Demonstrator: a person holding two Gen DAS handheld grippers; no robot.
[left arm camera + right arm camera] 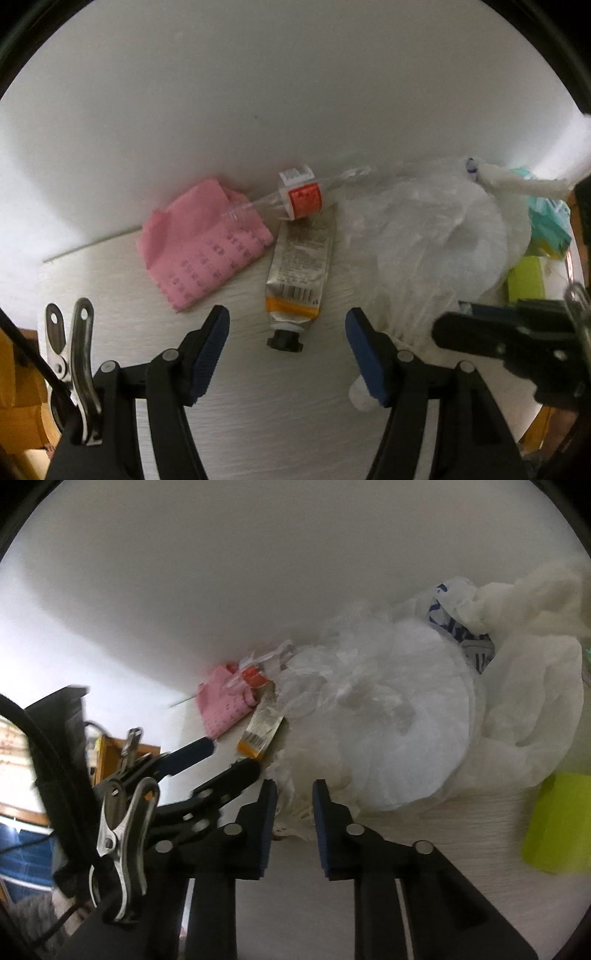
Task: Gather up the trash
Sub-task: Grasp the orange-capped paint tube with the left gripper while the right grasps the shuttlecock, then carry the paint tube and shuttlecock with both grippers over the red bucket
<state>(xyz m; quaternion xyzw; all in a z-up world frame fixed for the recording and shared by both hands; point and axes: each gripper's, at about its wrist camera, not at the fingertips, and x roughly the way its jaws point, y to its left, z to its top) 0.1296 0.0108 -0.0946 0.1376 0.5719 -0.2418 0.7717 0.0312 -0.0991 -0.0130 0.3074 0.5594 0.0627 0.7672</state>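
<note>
Left gripper hangs spread over the squeezed tube, gripping nothing; tube's long axis runs near-to-far, black cap nearest. Right gripper is narrowed around the white plastic bag's edge; pad contact unclear. Beyond the tube, at the table's wall edge: pink paper and orange-labelled clear wrapper. Only the right view shows the bag's blue print; contents unreadable.

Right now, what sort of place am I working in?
Probably a home desk or tabletop against a white wall. Household clutter lies on the pale wood-grain surface: a squeezed tube, pink paper and a crumpled white plastic bag.
</note>
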